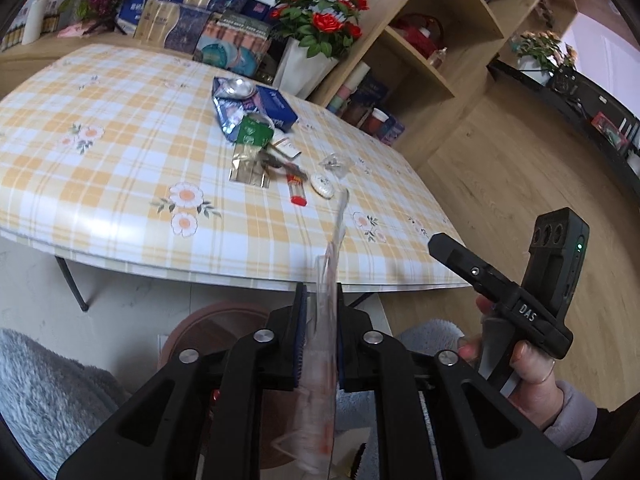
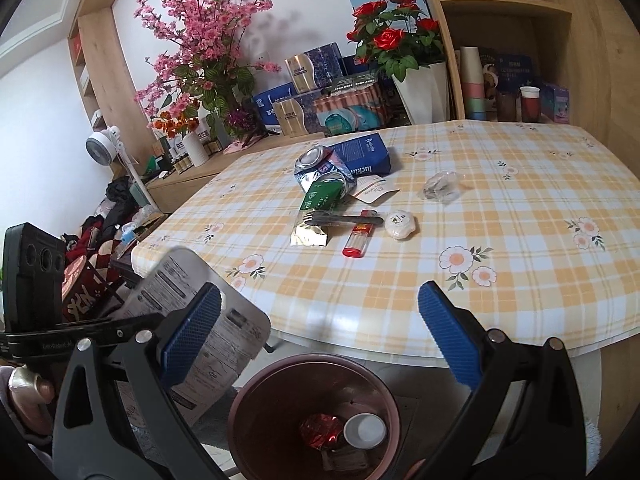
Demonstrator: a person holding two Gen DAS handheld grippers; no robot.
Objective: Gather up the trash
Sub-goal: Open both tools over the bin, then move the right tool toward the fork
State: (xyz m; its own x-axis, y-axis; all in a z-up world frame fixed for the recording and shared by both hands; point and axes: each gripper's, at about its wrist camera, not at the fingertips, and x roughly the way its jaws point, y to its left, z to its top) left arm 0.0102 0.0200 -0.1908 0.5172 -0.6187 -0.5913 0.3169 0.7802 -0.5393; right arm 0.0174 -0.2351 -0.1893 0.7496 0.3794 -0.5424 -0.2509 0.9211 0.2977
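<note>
Lowering a clear plastic package [image 1: 326, 320], standing between the left gripper's [image 1: 320, 300] barely parted fingers, toward the partly filled bin [image 2: 256, 376]; right gripper [image 2: 320, 316] spread empty; several scraps [image 2: 344, 196] remaining on the table [image 2: 520, 216].

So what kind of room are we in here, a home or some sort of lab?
Most likely a lived-in home dining or living room: a table with a checked floral cloth, wooden shelves holding cups and boxes, and vases of artificial flowers along the wall.
</note>
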